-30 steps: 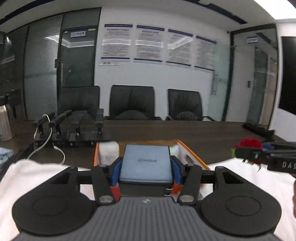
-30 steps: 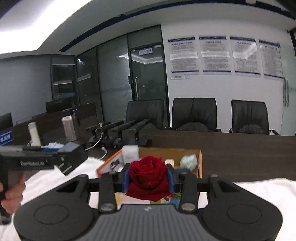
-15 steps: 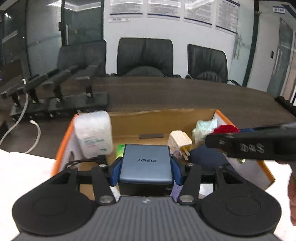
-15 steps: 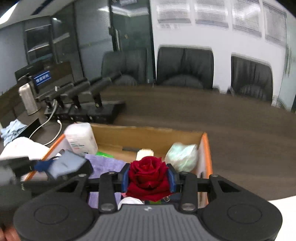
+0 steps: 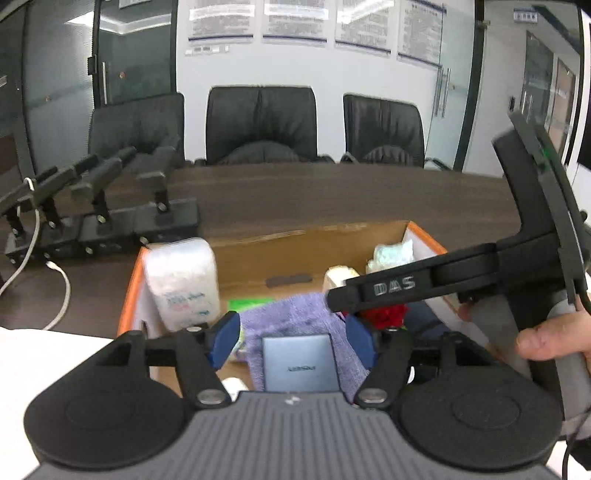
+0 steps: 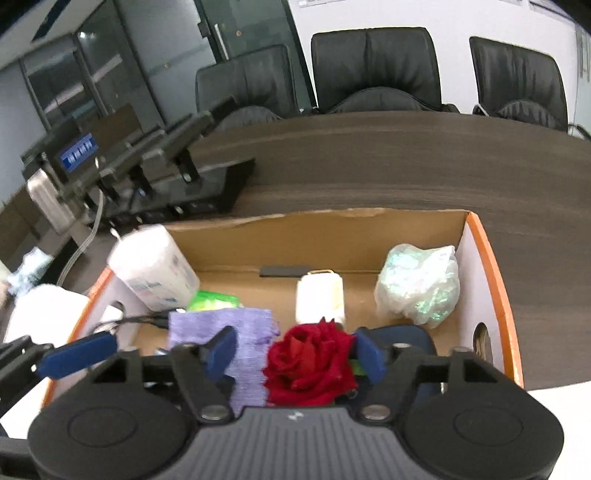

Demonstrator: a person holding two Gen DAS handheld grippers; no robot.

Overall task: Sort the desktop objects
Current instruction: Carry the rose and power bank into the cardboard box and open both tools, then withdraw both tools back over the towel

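I am reading raised silver letters, "DAS", on the side of my black right gripper point(image 5: 373, 325), which is crossing above the orange-rimmed cardboard box point(image 5: 130, 284). Inside that box, the grey-blue slab-shaped power bank point(image 5: 300, 363) is carrying a small printed brand word, too blurred to make out here. The white cylindrical tub point(image 5: 183, 277) leaning in the box's left corner is showing blue print, unreadable. The white wall posters point(image 5: 295, 16) behind the box are blurring into grey lines.
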